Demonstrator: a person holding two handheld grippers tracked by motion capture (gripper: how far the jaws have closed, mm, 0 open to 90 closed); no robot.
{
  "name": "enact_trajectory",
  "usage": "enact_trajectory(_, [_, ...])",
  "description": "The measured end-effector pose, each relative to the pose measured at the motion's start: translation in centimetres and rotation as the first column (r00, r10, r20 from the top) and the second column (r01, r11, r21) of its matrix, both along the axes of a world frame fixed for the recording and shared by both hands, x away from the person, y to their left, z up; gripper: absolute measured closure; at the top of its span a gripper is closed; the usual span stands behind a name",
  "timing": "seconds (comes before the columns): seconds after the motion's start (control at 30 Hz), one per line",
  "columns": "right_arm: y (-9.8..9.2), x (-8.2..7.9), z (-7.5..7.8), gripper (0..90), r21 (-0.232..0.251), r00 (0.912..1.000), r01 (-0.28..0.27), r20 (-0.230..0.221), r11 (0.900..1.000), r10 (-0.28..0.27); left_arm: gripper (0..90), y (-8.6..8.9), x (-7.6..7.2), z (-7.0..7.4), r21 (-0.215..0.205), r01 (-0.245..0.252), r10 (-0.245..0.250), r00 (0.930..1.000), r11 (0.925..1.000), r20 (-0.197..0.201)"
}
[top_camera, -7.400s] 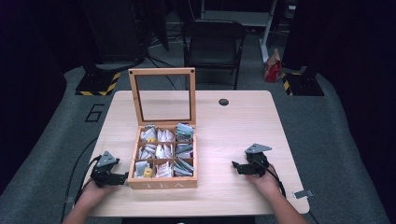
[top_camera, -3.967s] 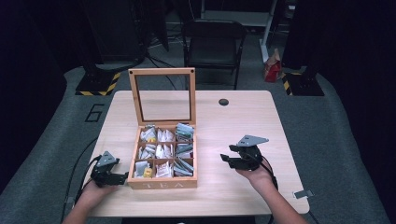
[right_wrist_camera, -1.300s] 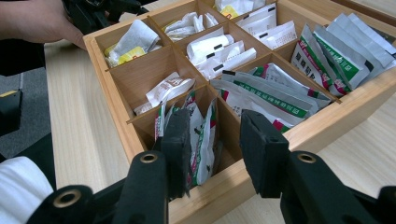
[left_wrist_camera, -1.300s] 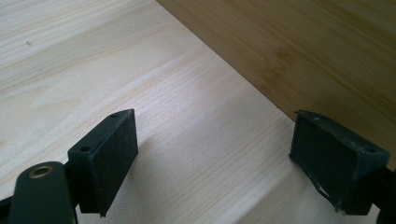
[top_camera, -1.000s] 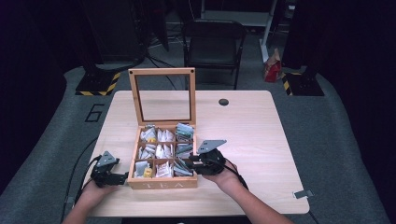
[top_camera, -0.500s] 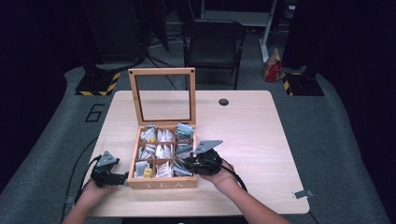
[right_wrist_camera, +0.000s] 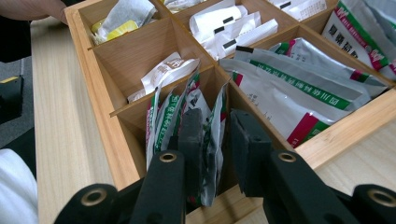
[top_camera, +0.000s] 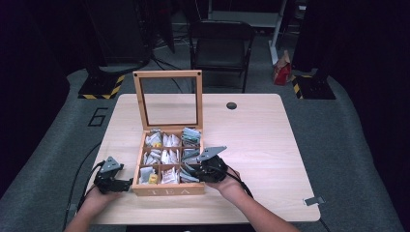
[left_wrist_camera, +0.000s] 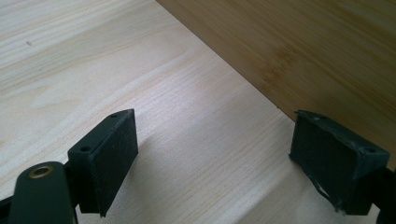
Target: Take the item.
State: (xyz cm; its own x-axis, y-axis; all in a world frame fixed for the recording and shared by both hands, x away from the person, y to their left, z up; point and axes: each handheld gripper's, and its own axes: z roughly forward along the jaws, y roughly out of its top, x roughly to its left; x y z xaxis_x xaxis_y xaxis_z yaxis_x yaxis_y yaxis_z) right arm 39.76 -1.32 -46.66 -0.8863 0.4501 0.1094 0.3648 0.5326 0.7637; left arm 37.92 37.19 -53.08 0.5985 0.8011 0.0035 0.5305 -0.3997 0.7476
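Here, the right tool (right_wrist_camera: 212, 135) pinches a green-striped sachet (right_wrist_camera: 215, 140) inside the "TEA" box (top_camera: 167, 191).

A black chair (top_camera: 220, 46) stands on grey floor (top_camera: 348, 125) behind the table (top_camera: 261, 140).

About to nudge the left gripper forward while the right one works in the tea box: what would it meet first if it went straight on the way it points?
Most likely the tea box's outer wooden wall. The left gripper lies low over the table, jaws open with nothing between them, and that wall crosses just ahead, one jaw already close beside it. Depth is hard to judge.
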Motion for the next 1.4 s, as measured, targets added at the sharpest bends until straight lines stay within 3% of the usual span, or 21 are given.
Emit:
enact_trajectory(0.37, [0.26, 0.04, -0.22, 76.7, -0.003, 1.0000, -0.004, -0.006, 1.000, 0.004, 14.5, 0.00, 0.00, 0.00, 0.000, 0.000, 0.000, 1.0000, 1.0000, 0.000])
enact_trajectory(0.8, [0.45, 0.00, -0.32, 89.0, -0.010, 0.9996, -0.025, -0.013, 1.000, 0.025, 14.5, 0.00, 0.00, 0.00, 0.000, 0.000, 0.000, 1.0000, 1.0000, 0.000])
enact_trajectory(1.4, [0.29, -0.20, 0.51, 89.9, 0.004, 0.9990, -0.045, -0.007, 0.999, 0.045, 14.6, -0.01, 0.00, -0.01, -0.001, -0.001, 0.001, 1.0000, 1.0000, 0.000])
